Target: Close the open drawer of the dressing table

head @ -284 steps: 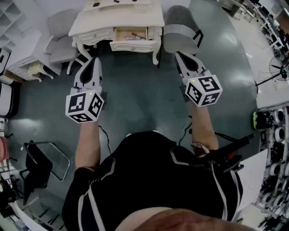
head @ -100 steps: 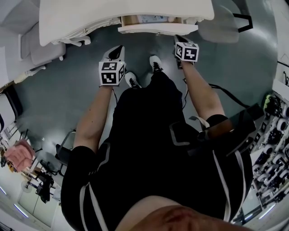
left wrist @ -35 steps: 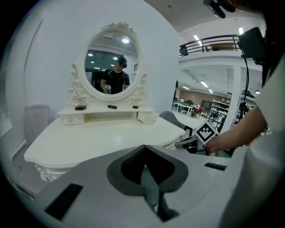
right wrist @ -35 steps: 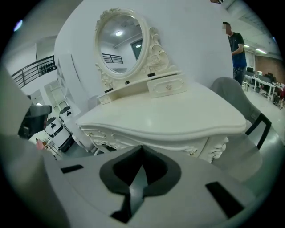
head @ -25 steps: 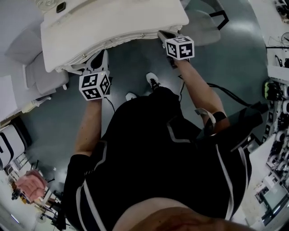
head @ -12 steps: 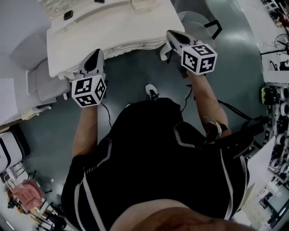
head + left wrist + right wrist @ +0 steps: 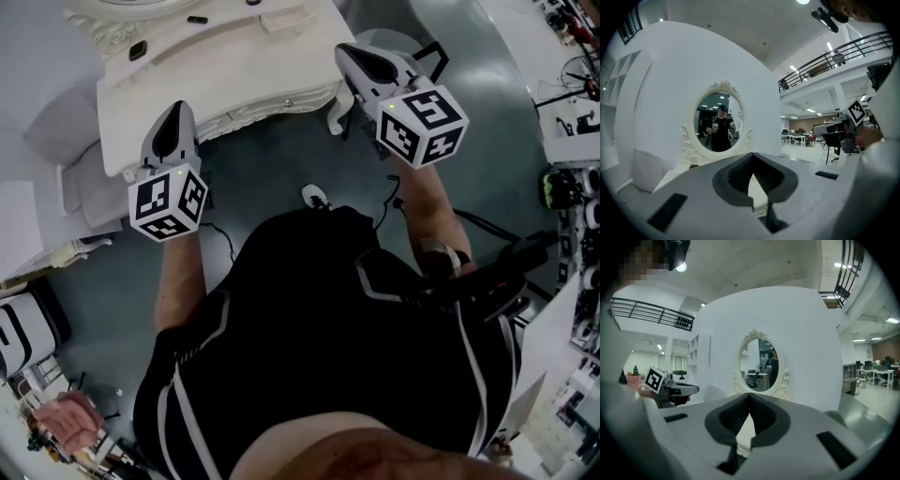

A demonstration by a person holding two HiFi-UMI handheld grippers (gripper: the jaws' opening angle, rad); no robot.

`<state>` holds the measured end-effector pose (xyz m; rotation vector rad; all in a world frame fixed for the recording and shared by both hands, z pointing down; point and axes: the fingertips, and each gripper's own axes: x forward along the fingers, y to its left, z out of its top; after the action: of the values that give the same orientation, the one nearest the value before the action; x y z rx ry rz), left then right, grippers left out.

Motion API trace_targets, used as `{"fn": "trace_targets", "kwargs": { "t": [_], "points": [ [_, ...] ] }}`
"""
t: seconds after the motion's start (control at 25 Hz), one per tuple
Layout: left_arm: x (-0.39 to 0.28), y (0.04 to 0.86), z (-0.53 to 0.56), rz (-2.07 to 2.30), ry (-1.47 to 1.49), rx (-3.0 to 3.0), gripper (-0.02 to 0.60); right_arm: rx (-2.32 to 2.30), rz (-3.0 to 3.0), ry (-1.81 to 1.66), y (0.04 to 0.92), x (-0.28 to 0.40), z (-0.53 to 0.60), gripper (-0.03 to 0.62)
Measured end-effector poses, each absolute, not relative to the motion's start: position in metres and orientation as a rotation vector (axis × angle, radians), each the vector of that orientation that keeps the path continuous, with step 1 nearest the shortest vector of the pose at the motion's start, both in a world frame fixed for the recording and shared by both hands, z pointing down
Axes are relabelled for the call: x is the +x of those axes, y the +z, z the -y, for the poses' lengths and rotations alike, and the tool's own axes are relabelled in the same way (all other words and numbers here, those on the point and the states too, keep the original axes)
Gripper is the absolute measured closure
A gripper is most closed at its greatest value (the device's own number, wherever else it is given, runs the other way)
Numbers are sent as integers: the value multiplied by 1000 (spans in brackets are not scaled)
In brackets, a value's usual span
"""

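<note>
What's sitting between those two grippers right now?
In the head view, only the dressing table's front edge runs between the left gripper and right gripper.

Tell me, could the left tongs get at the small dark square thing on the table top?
Probably yes: the left tongs hover at the table's front edge, and the dark square thing lies on bare top beyond them, nothing between. They're shut, though.
</note>
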<state>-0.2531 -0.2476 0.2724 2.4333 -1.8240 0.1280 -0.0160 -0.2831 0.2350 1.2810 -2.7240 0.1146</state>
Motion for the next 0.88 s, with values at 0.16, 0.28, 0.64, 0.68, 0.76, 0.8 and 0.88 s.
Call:
{"fn": "trace_targets", "kwargs": {
  "t": [0.16,0.28,0.64,0.68,0.76,0.8,0.88],
  "points": [
    [-257,253,250,1825,87,2454,578,1305,2722,60,217,-14,287,589],
    [-257,241,250,1833,59,2474,578,1332,2706,59,216,-11,290,589],
    [-255,231,256,1856,14,2490,578,1366,2681,66,219,-3,300,589],
    [-257,231,259,1860,12,2488,578,1367,2678,68,220,-4,303,589],
    [-259,232,263,1865,10,2484,578,1370,2675,69,223,-5,308,589],
    [-259,233,264,1867,11,2482,578,1371,2674,69,224,-5,309,589],
    [-260,234,265,1868,18,2477,578,1369,2671,71,225,-6,311,589]
  ]
}}
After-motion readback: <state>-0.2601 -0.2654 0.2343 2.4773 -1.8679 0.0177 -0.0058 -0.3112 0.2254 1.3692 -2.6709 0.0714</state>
